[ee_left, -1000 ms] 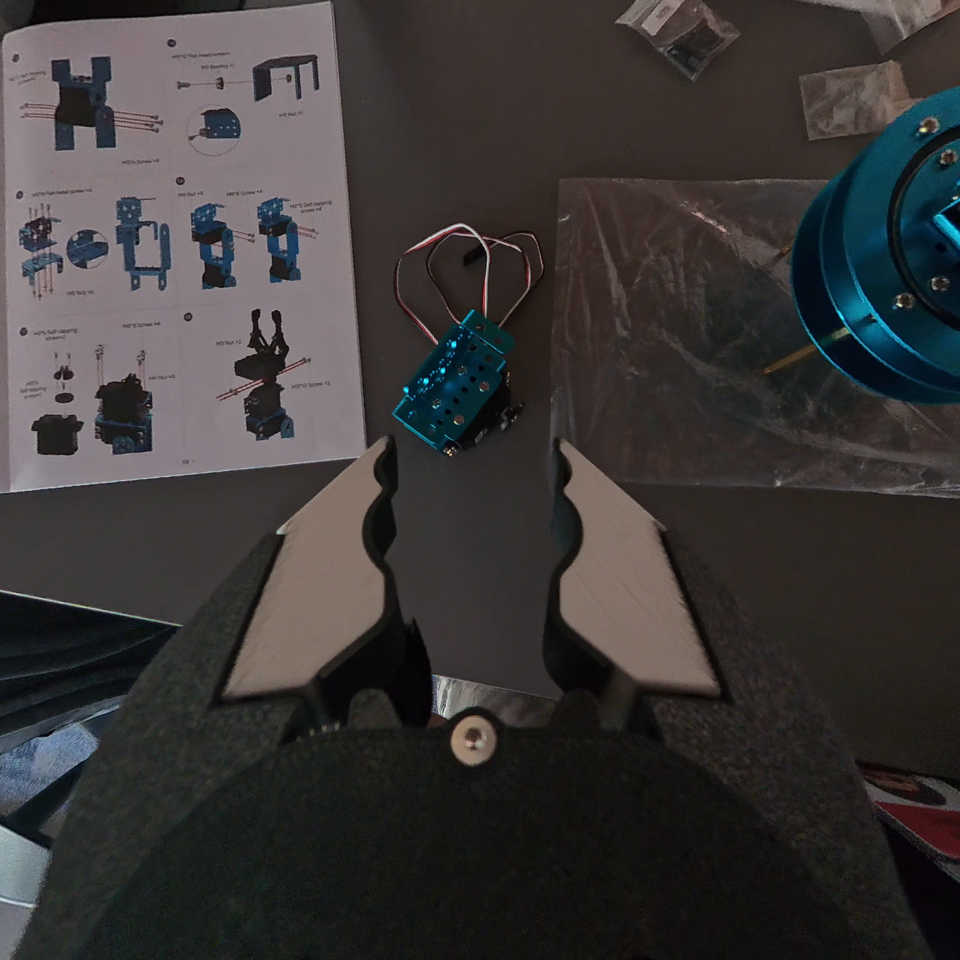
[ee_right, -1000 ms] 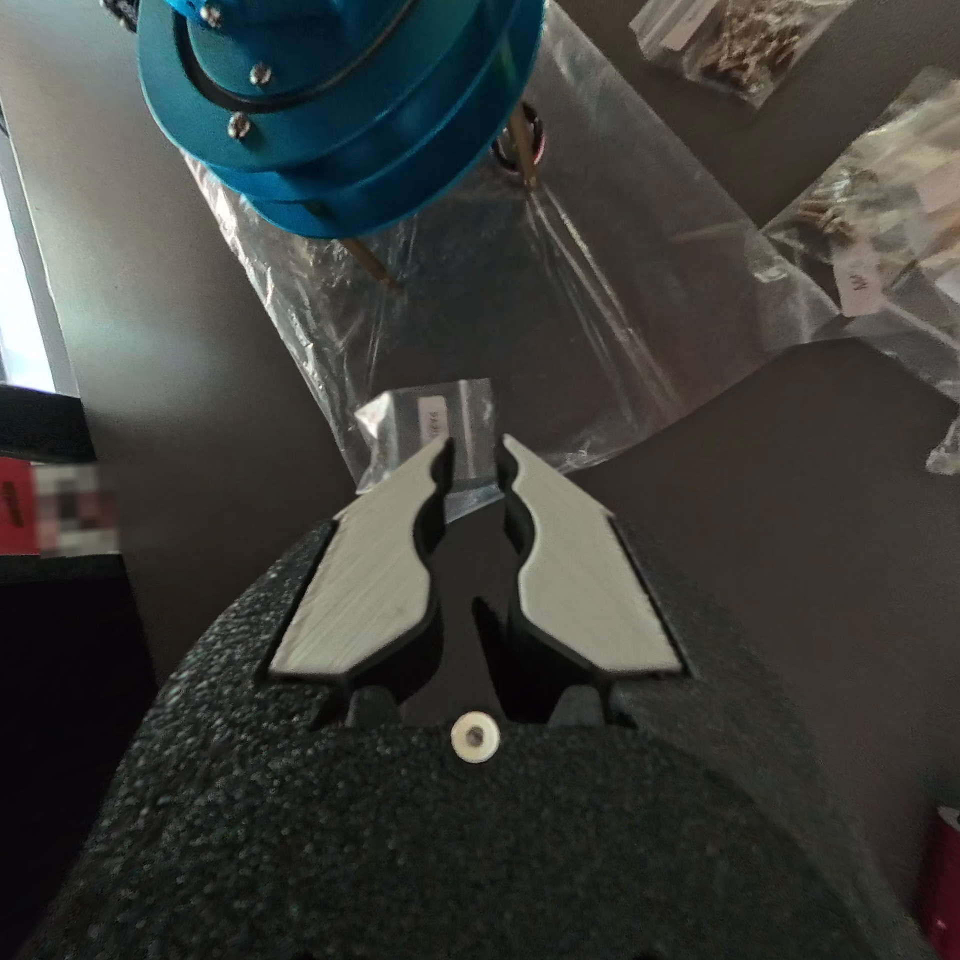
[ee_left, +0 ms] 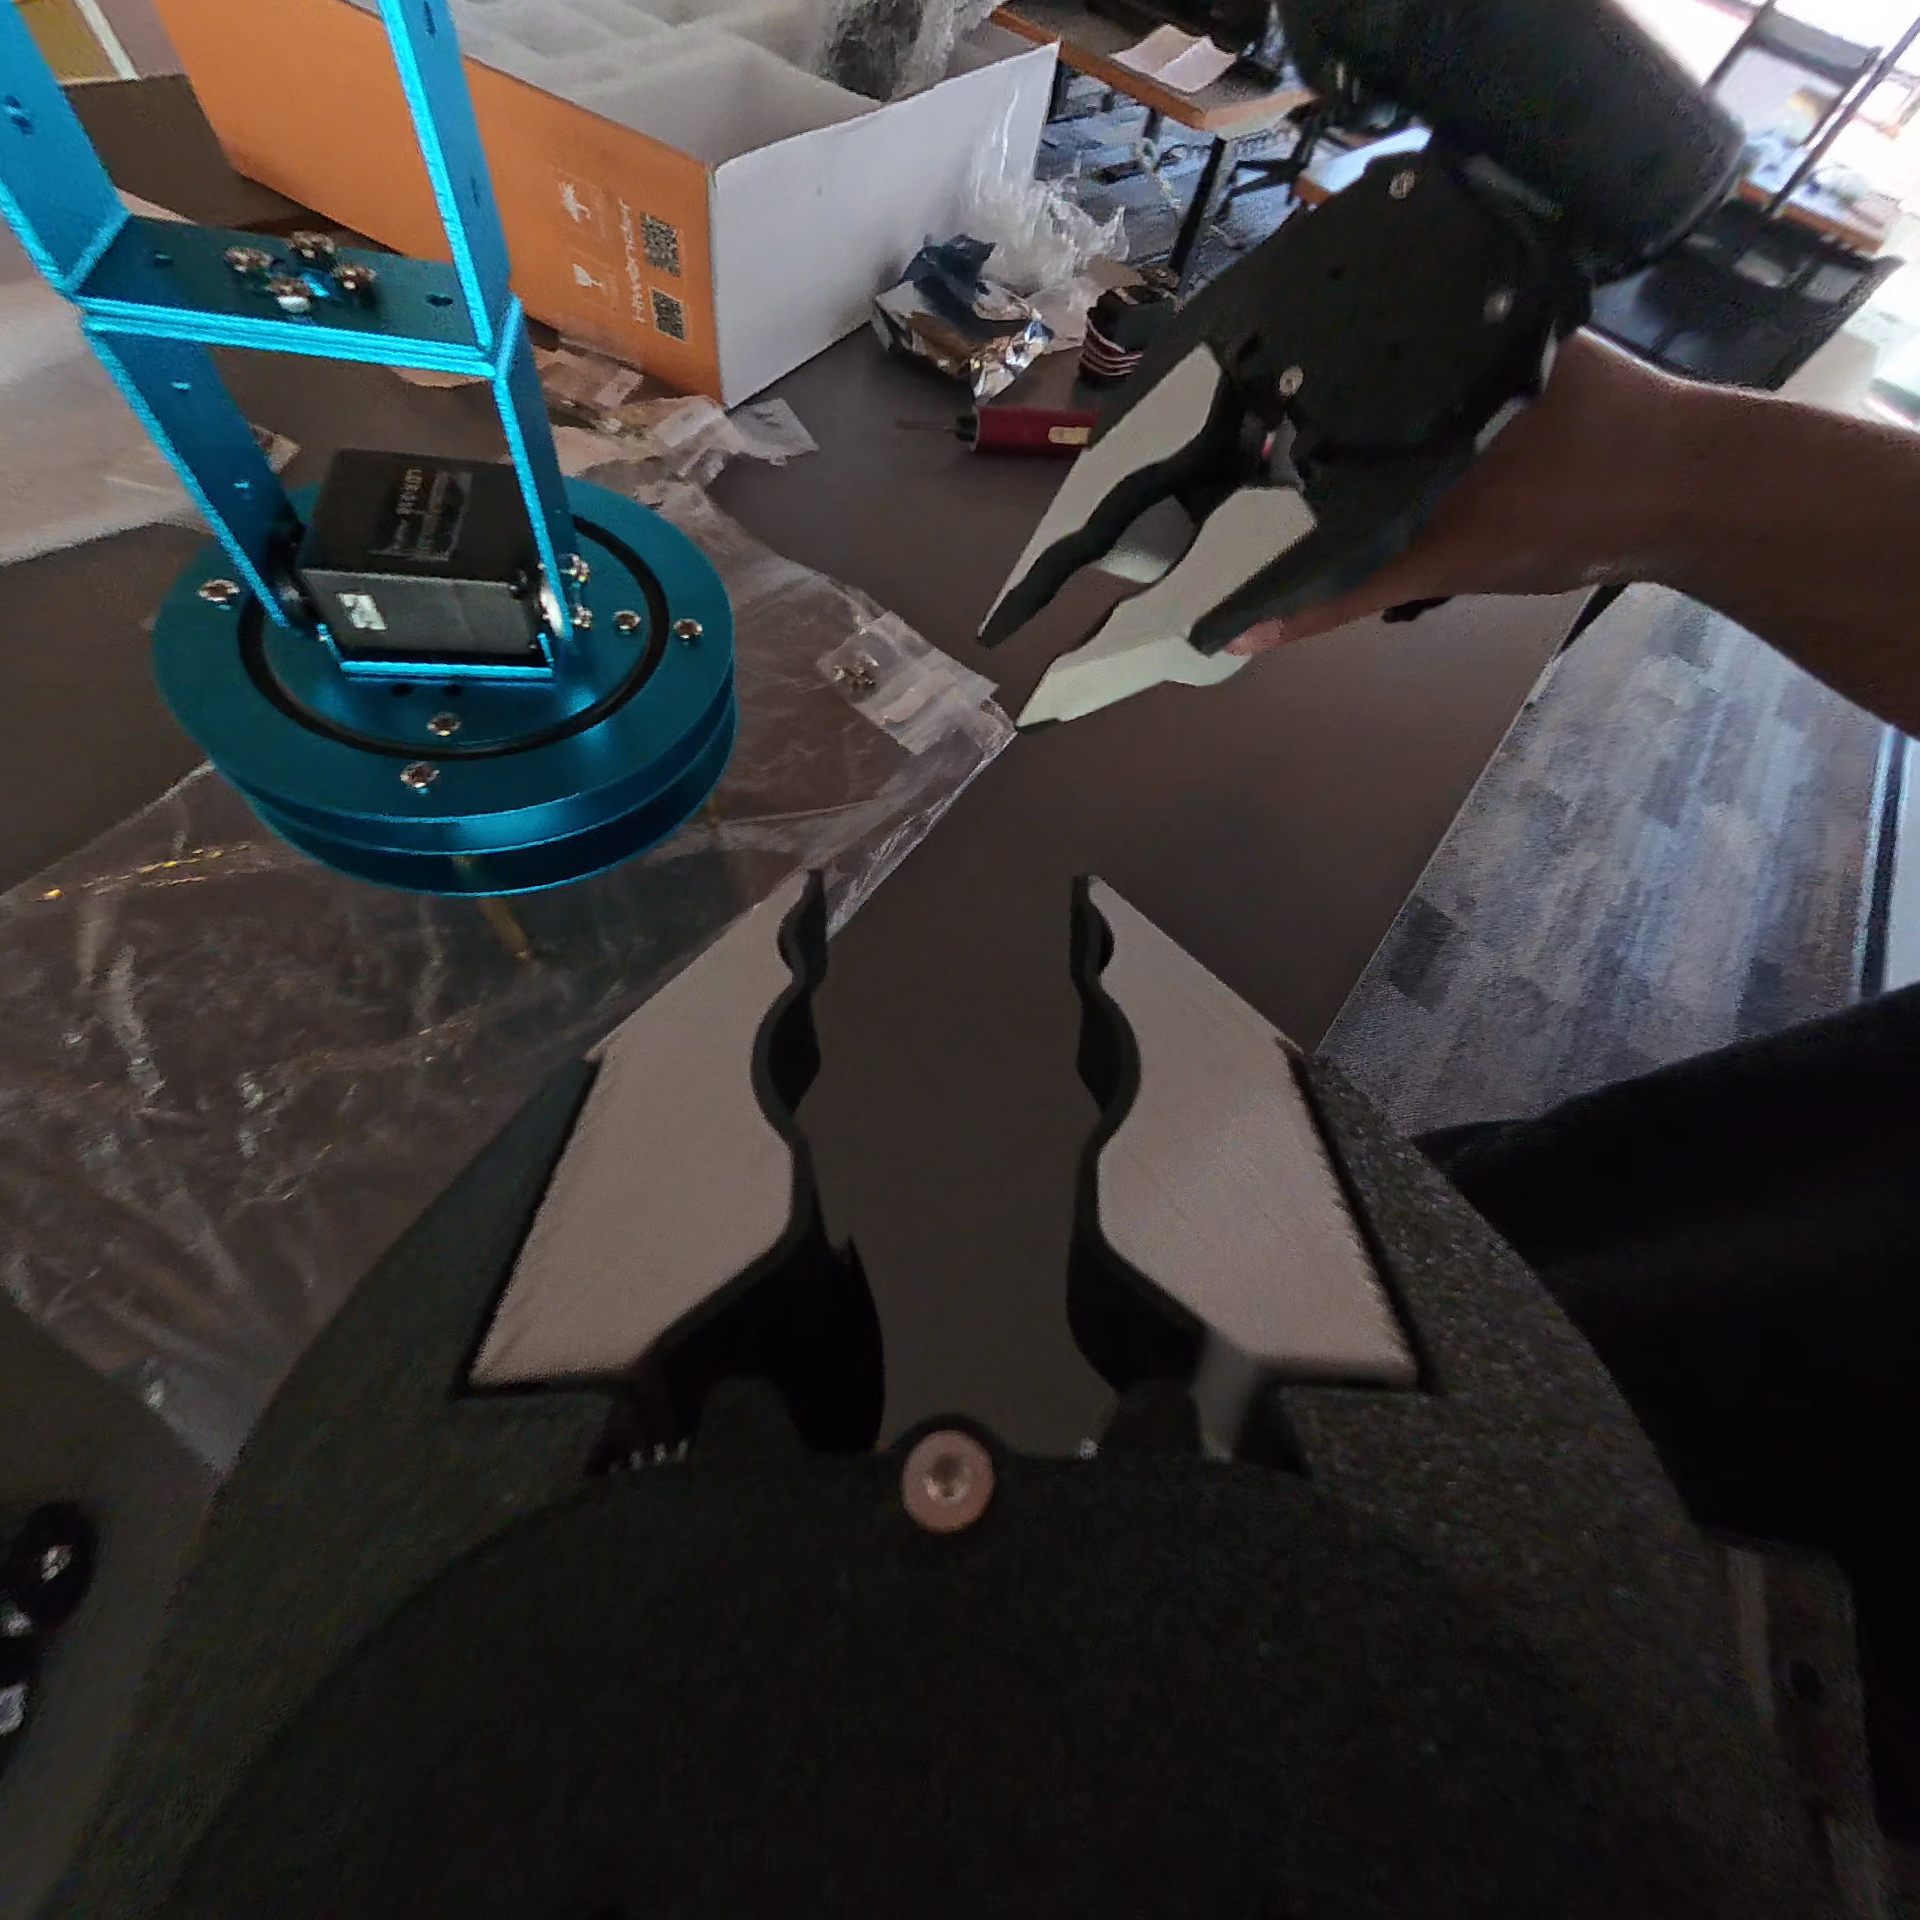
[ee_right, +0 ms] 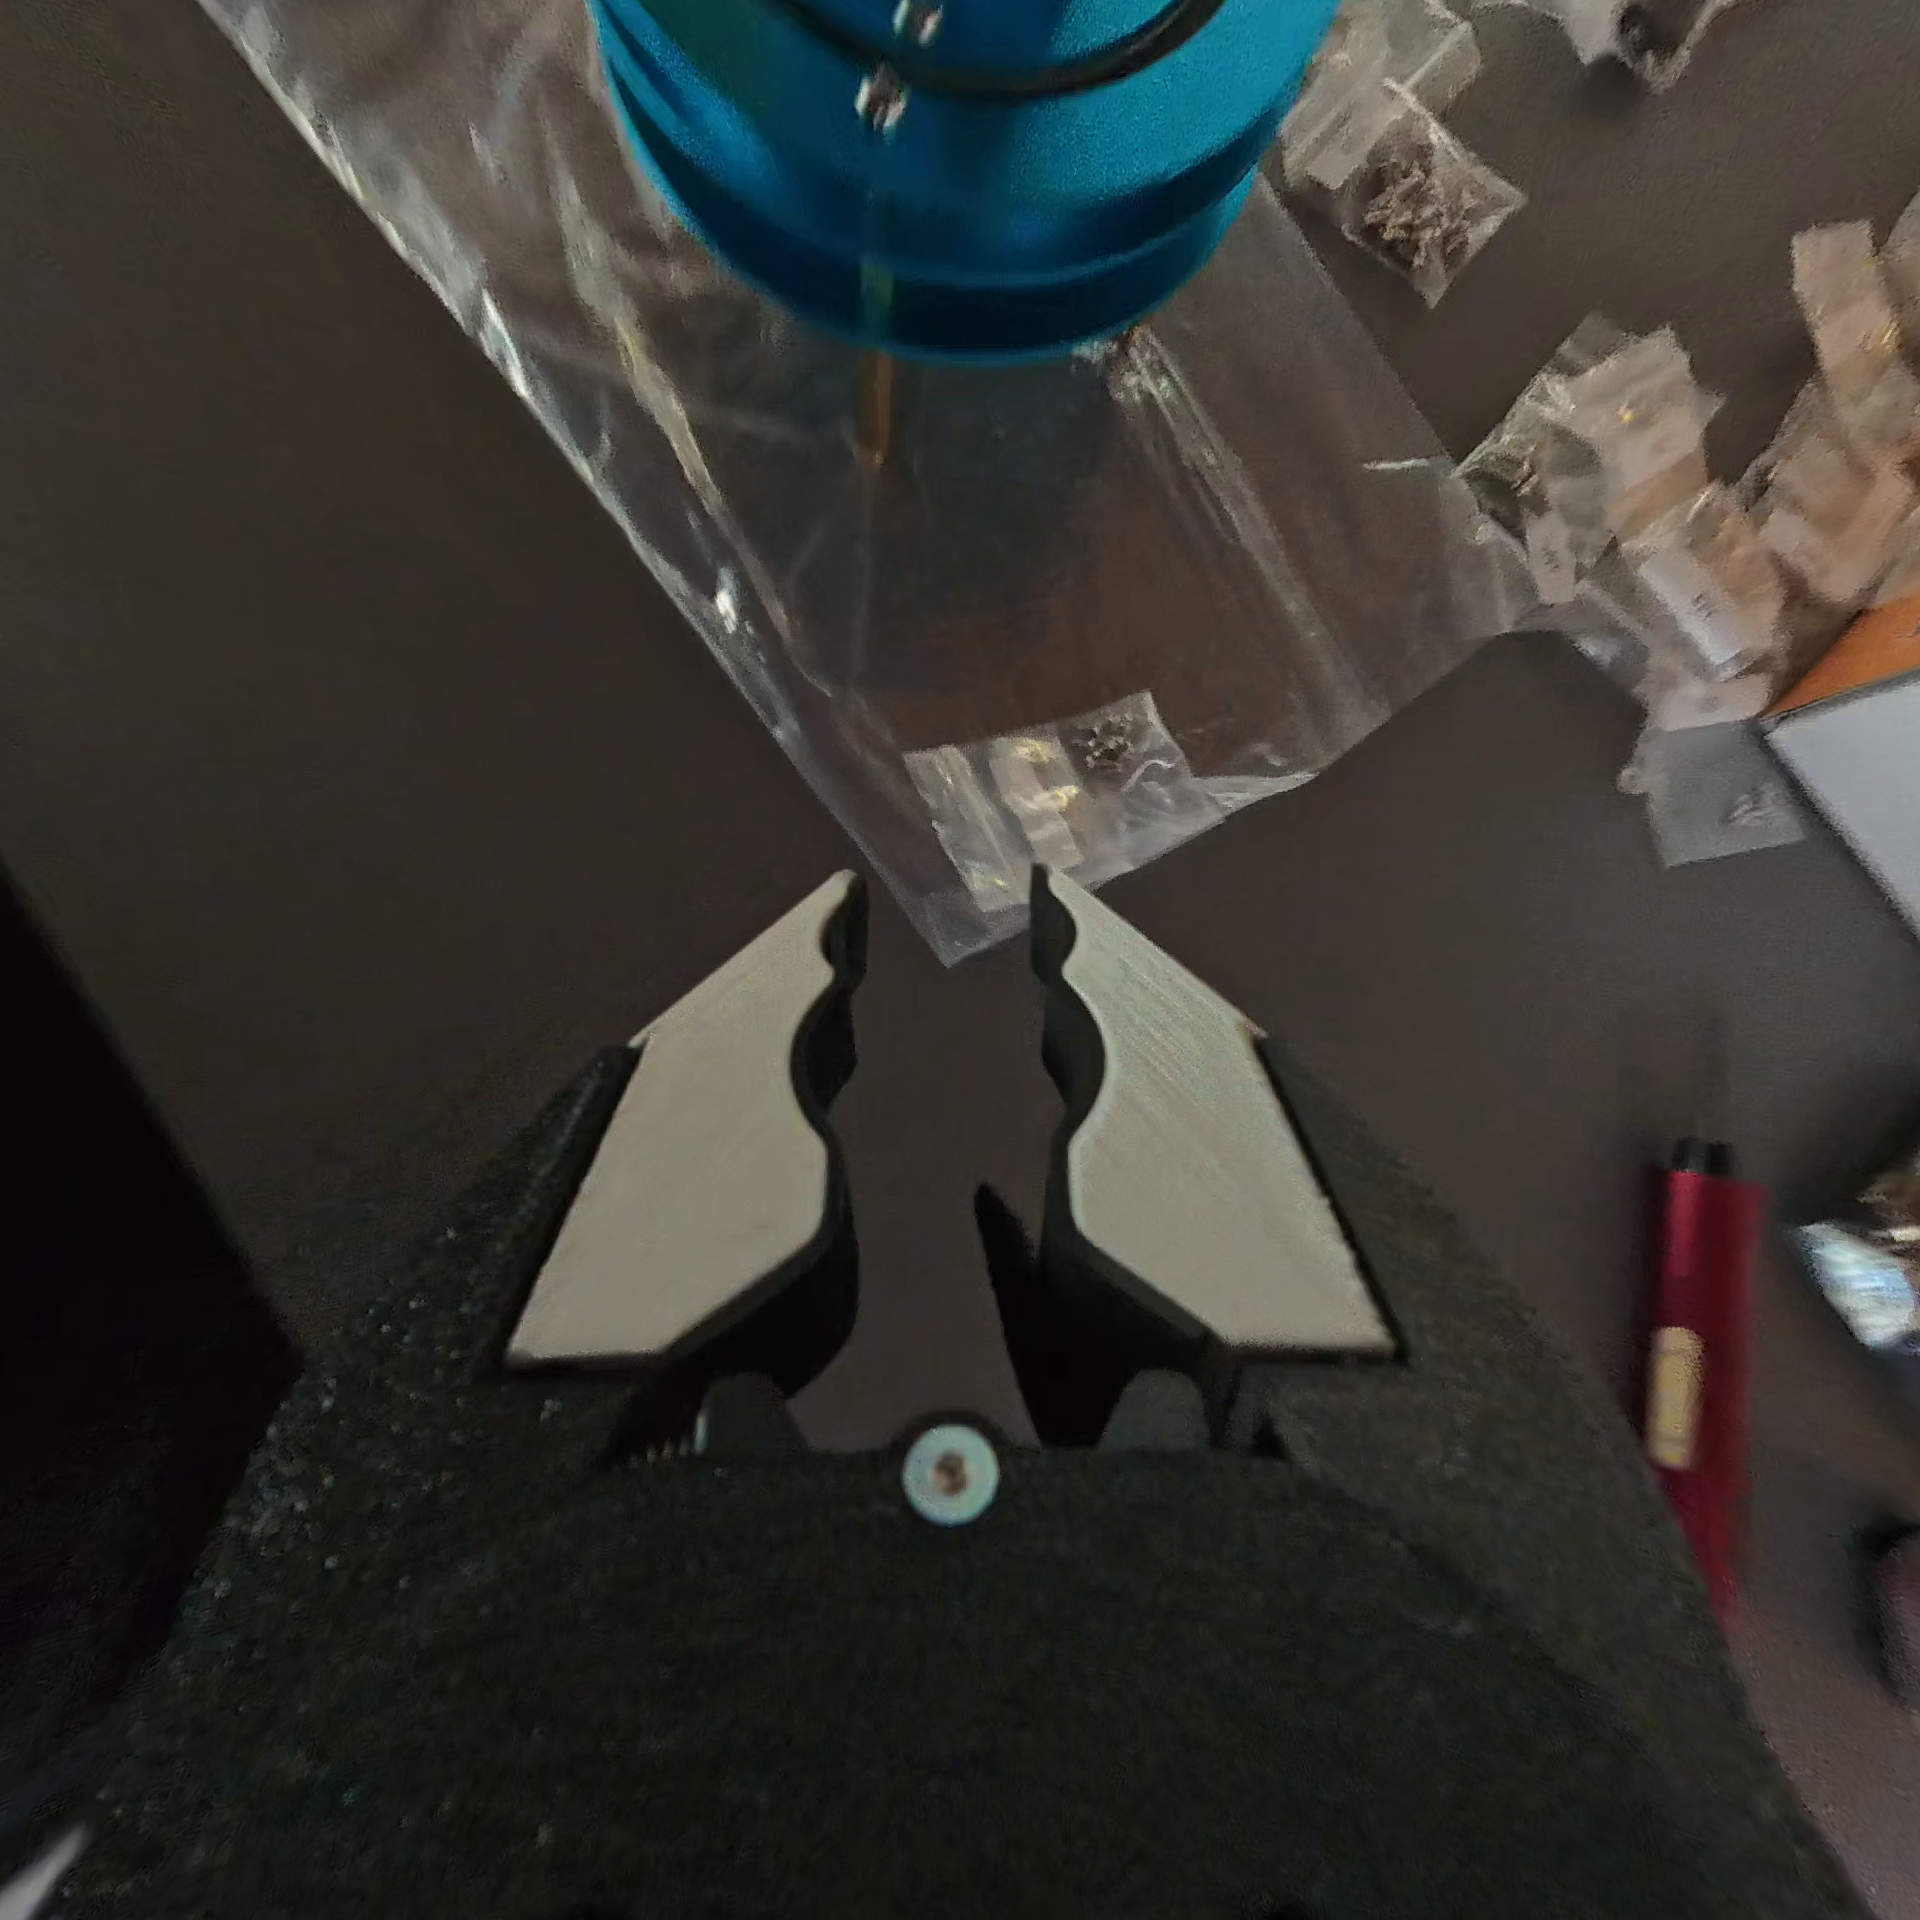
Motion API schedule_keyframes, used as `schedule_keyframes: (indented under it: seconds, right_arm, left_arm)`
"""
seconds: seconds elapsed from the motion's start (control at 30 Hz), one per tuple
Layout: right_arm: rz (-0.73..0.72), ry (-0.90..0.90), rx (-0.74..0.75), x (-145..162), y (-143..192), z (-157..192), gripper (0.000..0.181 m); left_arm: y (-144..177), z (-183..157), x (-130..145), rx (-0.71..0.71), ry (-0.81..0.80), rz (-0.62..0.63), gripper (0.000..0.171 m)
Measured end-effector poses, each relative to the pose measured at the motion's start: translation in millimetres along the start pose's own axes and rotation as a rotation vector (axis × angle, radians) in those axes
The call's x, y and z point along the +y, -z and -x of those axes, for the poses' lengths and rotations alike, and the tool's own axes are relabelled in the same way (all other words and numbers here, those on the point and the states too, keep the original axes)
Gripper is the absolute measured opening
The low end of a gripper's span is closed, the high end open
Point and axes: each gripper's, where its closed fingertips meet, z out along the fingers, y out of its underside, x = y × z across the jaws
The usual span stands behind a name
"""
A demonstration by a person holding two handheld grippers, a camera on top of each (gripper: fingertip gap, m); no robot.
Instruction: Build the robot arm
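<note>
Both grippers hang empty over the dark surface, jaws apart, near the blue turntable base.

The left gripper (ee_left: 945, 894) is spread wide with nothing between its fingers; a second ago it looked straight down on a small blue bracket with wires and a printed instruction sheet, and now it looks across the dark grey surface (ee_left: 1226, 831) instead. The right gripper (ee_right: 948, 883) has opened from a narrow slit to a moderate gap, empty, its tips just over a small clear bag of screws (ee_right: 1049, 800) on the large crinkled clear plastic sheet (ee_right: 665, 436). The round blue metal turntable base (ee_left: 447, 717), carrying a black servo (ee_left: 416, 561) in a blue bracket frame (ee_left: 312, 312), stands on that sheet. Beyond lie a red cylindrical tool (ee_left: 1023, 428), an orange-and-white cardboard box (ee_left: 623, 177) and small parts bags (ee_right: 1621, 468); desks fill the bright room behind.
</note>
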Motion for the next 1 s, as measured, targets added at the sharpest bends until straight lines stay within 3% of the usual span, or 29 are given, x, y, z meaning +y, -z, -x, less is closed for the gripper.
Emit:
schedule_keyframes:
  seconds: [0.2, 0.33, 0.4, 0.6, 0.77, 0.87, 1.0]
  right_arm:
    - [-0.030, 0.298, 0.017, -5.9, -11.3, -2.6, 0.020]
    - [0.051, 0.403, -0.009, 5.1, -22.9, -8.5, 0.006]
    - [0.015, 0.406, -0.032, 0.0, -18.6, -8.7, 0.000]
    - [-0.210, 0.004, -0.218, -39.6, 13.8, -10.0, 0.000]
    - [-0.366, -0.297, -0.360, -62.5, 36.7, -3.6, 0.000]
    - [-0.412, -0.365, -0.415, -65.8, 46.0, 4.6, 0.000]
    - [-0.450, -0.408, -0.453, -65.9, 55.8, 12.3, 0.000]
  left_arm:
    - [1.0, 5.2, 2.7, -0.061, -0.004, 0.014, 0.047]
    - [-12.7, 8.8, -0.1, -0.111, 0.003, 0.026, 0.047]
    - [-23.3, 7.0, -3.8, -0.115, 0.021, 0.015, 0.047]
    - [-63.0, 4.4, -9.9, -0.110, 0.065, 0.024, 0.044]
    - [-85.0, -3.8, -38.2, 0.051, 0.389, -0.090, 0.019]
    - [-87.5, -12.5, -57.6, 0.226, 0.590, -0.186, 0.024]
    - [-85.4, -13.3, -65.9, 0.319, 0.675, -0.235, 0.027]
